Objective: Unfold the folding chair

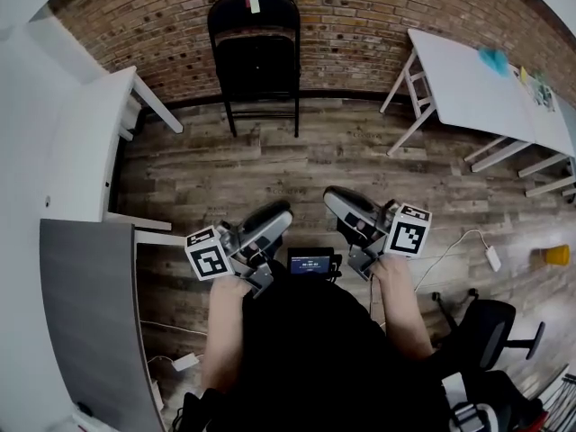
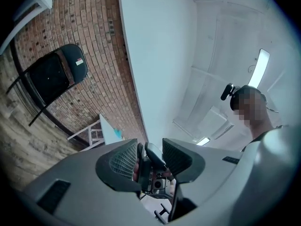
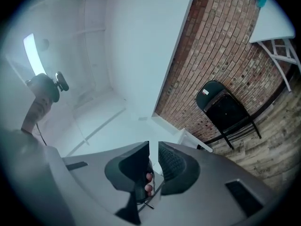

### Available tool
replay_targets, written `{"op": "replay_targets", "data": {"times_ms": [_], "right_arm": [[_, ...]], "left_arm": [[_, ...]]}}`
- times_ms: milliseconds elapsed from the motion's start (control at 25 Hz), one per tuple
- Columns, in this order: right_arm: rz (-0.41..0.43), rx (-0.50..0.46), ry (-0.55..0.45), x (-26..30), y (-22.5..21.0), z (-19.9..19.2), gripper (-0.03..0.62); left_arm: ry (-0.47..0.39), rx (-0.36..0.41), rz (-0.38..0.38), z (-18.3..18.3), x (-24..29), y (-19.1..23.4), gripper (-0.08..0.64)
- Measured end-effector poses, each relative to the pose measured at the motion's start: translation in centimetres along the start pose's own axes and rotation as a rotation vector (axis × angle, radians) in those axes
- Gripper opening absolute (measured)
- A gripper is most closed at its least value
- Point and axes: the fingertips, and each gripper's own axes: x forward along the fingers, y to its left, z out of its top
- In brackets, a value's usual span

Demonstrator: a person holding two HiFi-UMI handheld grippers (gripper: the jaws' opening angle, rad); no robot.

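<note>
Tables first, since they fill the left edge of the head view: a white table by the wall and a grey desk top below it. Folding chair is at the top middle, folded flat and standing upright against the brick wall. Its feet are on the wood floor, and it's well apart from both grippers, so nothing is touching it. Down near the person's body is the left gripper, with its marker cube out to its left. In the left gripper view its jaws stand clearly apart with nothing gripped, and all you see through the gap is the other gripper beyond it. A small black device with a lit screen sits between the two grippers, close to the person's chest. Next comes the right gripper. The right gripper view shows its jaws pulled nearly together, just a thin slit with nothing in it. In the head view the two tips angle in toward each other. Further right there's another white table with a teal thing on top, and a white plug block on the floor with its cable. A black office chair is at bottom right, and a yellow something sits at the far edge, too small to tell what it is.
</note>
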Motion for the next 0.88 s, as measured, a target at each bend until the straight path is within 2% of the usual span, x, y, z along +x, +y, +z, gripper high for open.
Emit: {"op": "replay_targets", "data": {"times_ms": [280,440,720,880], "right_arm": [[-0.032,-0.022,-0.043,0.0,-2.3,3.7,0.048],[-0.089,-0.017,-0.064,0.7,-5.2,5.7,0.048],[-0.140,-0.080,-0.043,6.3,-8.3,11.2,0.052],[-0.141,-0.101,-0.005,11.6,-9.0,13.2,0.091]], "left_arm": [[0.032,-0.021,-0.017,2.0,3.6,3.0,0.168],[0.038,-0.049,-0.048,3.9,5.8,6.1,0.173],[0.024,-0.064,-0.101,11.4,8.7,11.1,0.204],[-0.004,-0.072,-0.109,16.7,8.5,13.7,0.209]]}}
